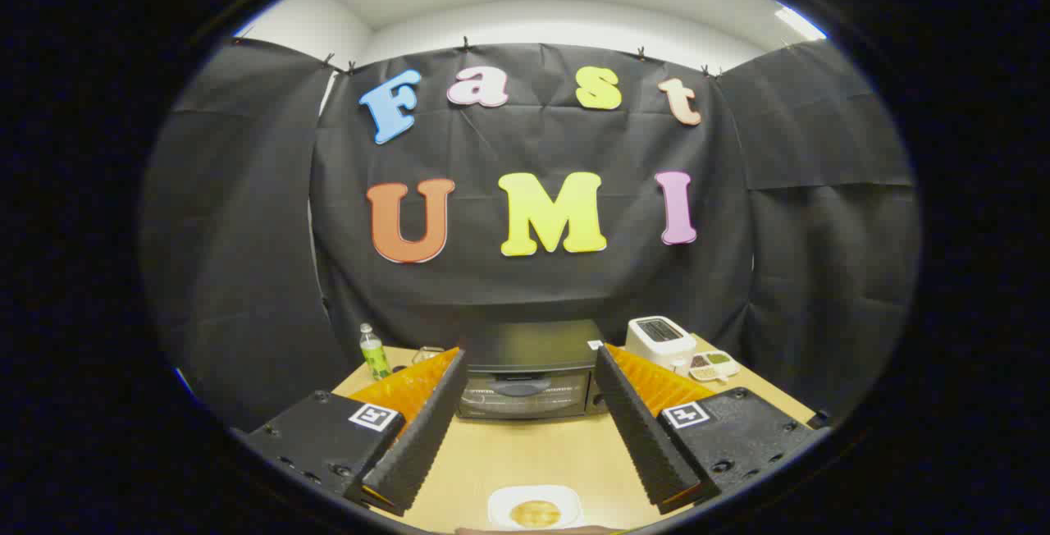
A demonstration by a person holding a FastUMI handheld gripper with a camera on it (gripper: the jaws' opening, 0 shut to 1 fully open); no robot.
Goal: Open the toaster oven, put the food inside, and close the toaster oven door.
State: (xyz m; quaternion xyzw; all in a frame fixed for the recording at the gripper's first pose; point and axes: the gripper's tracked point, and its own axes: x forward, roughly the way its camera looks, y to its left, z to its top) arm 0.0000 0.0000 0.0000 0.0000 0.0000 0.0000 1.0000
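Note:
A black toaster oven (529,371) stands on the wooden table (525,453) straight ahead, beyond my fingertips, its glass door shut with the handle across the top of the door. A white plate (535,508) with a round golden piece of food (535,513) lies on the table close to me, low between my two fingers. My gripper (531,367) is open, fingers spread wide with nothing between them, held above the table and apart from both the plate and the oven.
A green bottle (374,352) stands left of the oven, with a small clear object beside it. To the oven's right sit a white toaster (660,338) and a small tray of compartments (712,365). Black cloth walls close the booth behind.

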